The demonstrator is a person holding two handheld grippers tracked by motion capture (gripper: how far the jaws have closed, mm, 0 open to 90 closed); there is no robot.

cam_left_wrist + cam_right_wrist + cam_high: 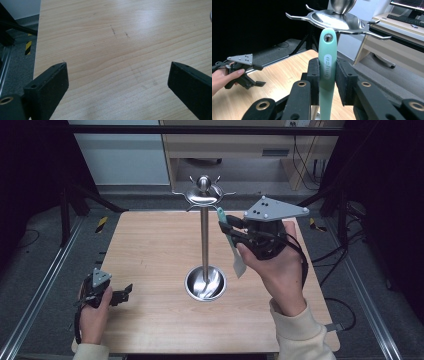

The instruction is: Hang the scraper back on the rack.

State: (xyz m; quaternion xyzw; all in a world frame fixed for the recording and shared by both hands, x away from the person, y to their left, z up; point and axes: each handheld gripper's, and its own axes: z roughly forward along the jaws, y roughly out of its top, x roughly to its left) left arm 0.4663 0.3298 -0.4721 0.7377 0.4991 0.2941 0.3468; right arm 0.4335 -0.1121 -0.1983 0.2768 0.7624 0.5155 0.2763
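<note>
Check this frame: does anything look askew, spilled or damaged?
Nothing stands out. The stand is upright on the table, and the right tool grips the spatula with its hanging hole just below the hooks. The left tool is open over bare wood.

Count: 1 wooden table (pixel 150 250). 1 steel utensil stand (pixel 204 240) — single pole, single round base, single top disc with hooks around its rim; hook count unclear from these angles. 1 mint-green spatula (pixel 327 65). 2 handheld grippers: left gripper (pixel 125 292), right gripper (pixel 227 227). 2 hands, one per gripper.
</note>
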